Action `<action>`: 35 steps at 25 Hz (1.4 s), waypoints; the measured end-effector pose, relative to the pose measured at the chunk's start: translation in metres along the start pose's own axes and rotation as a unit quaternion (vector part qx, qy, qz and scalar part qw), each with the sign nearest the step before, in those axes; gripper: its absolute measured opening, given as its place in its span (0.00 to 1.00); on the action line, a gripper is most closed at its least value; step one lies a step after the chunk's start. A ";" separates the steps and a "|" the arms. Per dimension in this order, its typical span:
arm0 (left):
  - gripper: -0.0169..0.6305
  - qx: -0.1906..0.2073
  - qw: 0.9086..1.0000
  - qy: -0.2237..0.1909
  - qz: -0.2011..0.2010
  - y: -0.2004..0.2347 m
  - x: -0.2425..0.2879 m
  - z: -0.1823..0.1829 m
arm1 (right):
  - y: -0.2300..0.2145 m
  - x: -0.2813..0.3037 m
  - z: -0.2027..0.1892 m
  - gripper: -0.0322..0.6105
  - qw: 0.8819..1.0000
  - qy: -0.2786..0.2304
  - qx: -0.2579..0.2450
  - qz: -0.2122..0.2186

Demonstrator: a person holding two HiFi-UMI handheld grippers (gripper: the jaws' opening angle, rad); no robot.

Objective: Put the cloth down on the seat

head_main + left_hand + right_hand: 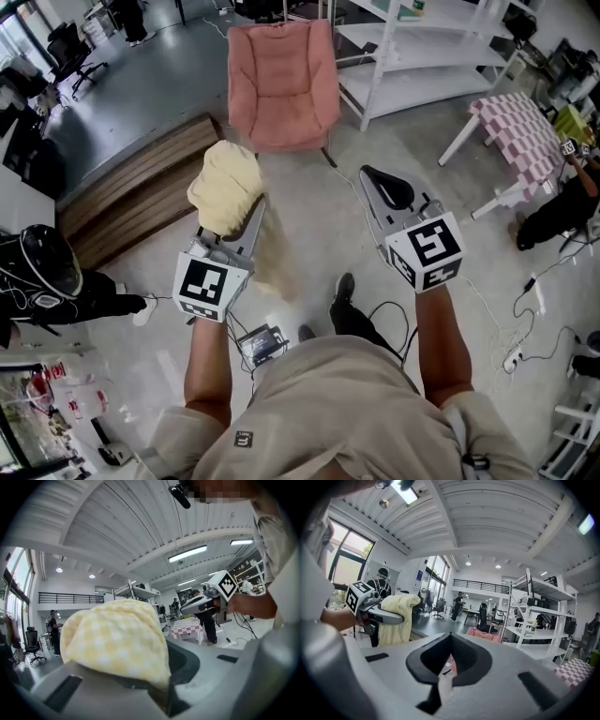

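Head view: yellow cloth [225, 192] bunched, well short of pink chair [281, 84].
Left gripper view: left gripper [164, 686] pinching cloth fold. Probably light, limp, non-slip; any edge grippable.
Right gripper view: right gripper [447, 660] pressed together, empty, facing chair.

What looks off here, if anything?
Nothing spilled or damaged. The yellow cloth is bunched over the left gripper, one end hanging loose, in the air short of the pink seat. The right gripper is shut and empty. Loose cables trail across the floor.
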State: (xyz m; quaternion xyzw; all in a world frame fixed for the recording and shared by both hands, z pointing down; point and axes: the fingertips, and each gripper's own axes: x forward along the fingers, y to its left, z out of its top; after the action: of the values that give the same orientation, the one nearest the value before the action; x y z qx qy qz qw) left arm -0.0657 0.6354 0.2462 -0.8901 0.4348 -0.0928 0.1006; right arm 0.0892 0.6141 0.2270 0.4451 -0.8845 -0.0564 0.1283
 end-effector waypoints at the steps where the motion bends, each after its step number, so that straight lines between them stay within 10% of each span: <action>1: 0.09 0.000 1.000 0.003 -0.002 0.000 0.008 -0.001 | -0.007 0.005 -0.003 0.04 1.000 0.001 0.003 0.001; 35: 0.09 0.027 0.997 0.071 0.022 0.043 0.277 -0.002 | -0.244 0.150 -0.060 0.04 0.996 -0.018 0.052 0.071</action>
State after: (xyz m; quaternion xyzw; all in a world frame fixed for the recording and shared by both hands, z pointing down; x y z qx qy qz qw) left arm 0.0691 0.3900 0.2585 -0.8684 0.4578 -0.1648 0.0953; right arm 0.2091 0.3492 0.2593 0.3865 -0.9176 -0.0093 0.0925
